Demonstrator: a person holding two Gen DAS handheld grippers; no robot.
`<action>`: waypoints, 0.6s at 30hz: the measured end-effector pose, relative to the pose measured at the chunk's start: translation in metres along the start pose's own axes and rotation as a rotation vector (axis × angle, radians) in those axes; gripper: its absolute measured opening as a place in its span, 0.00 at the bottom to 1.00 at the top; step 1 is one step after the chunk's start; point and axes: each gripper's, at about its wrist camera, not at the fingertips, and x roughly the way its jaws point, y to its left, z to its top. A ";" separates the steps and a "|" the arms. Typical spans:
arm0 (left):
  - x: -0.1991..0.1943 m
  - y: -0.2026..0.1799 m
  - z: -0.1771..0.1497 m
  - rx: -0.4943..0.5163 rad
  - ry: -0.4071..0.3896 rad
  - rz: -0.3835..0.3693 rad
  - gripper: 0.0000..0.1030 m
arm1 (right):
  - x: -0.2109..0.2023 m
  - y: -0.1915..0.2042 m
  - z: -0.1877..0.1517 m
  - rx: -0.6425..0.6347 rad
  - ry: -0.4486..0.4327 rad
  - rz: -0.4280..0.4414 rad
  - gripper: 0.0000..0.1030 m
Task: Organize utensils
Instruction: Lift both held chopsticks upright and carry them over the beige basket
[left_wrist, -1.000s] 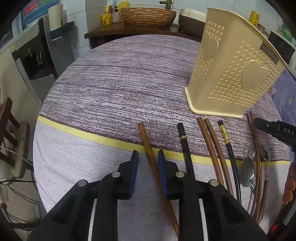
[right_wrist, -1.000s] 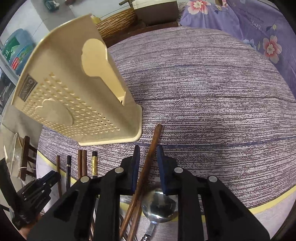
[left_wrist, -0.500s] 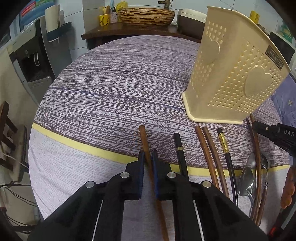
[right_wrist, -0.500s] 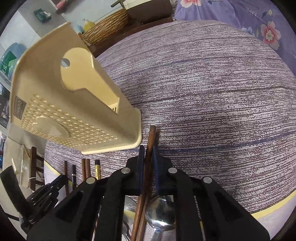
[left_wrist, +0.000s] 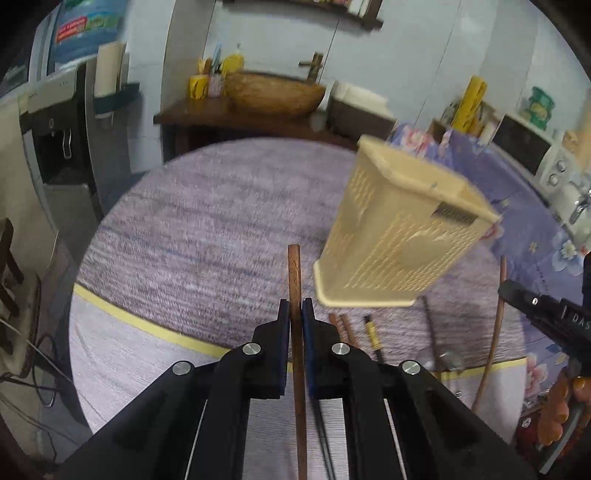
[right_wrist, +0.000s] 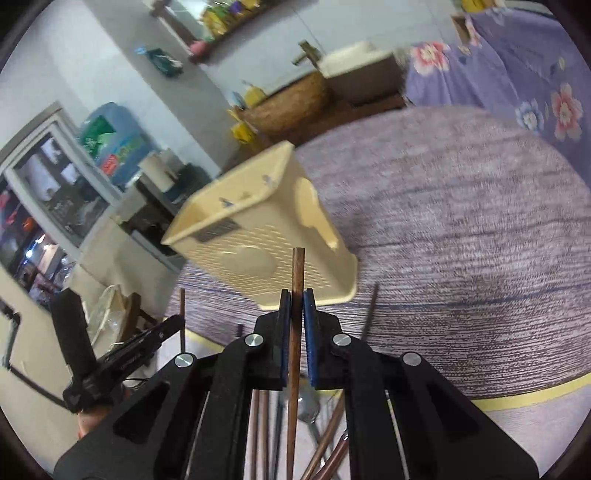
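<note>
Where lettering can be made out at all, it is the white "DA" on the right gripper (left_wrist: 546, 317) as it enters the left wrist view, cut off by the frame edge; the dark label plate on the holder (left_wrist: 402, 236) is too blurred to read, and so is the print on the blue water bottle (right_wrist: 110, 144) behind it. The left gripper (left_wrist: 296, 314) has its blue-padded jaws pressed onto a brown chopstick (left_wrist: 295, 280), which runs straight up between the pads and ends just left of the holder's base. The right gripper (right_wrist: 297, 306) is clamped the same way on a second, darker chopstick (right_wrist: 297, 273), whose squared tip shows against the holder's (right_wrist: 273, 236) perforated front. The holder is cream plastic with rows of small holes, a raised heart on its front and a flared foot; it stands on the striped purple tablecloth (left_wrist: 207, 236). More chopsticks (left_wrist: 343, 325) lie on the cloth just below the holder, one of them black with a gold band (left_wrist: 371, 330). A spoon (right_wrist: 308, 406) and further brown sticks lie under the right gripper, near the yellow stripe (right_wrist: 535, 391) of the cloth.
</note>
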 end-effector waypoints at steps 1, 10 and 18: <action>-0.011 -0.002 0.002 0.003 -0.027 -0.015 0.08 | -0.009 0.004 0.001 -0.015 -0.013 0.017 0.08; -0.065 -0.005 0.019 0.028 -0.190 -0.029 0.08 | -0.055 0.033 0.007 -0.133 -0.070 0.085 0.07; -0.072 -0.003 0.021 0.024 -0.202 -0.037 0.08 | -0.064 0.045 0.009 -0.168 -0.079 0.097 0.07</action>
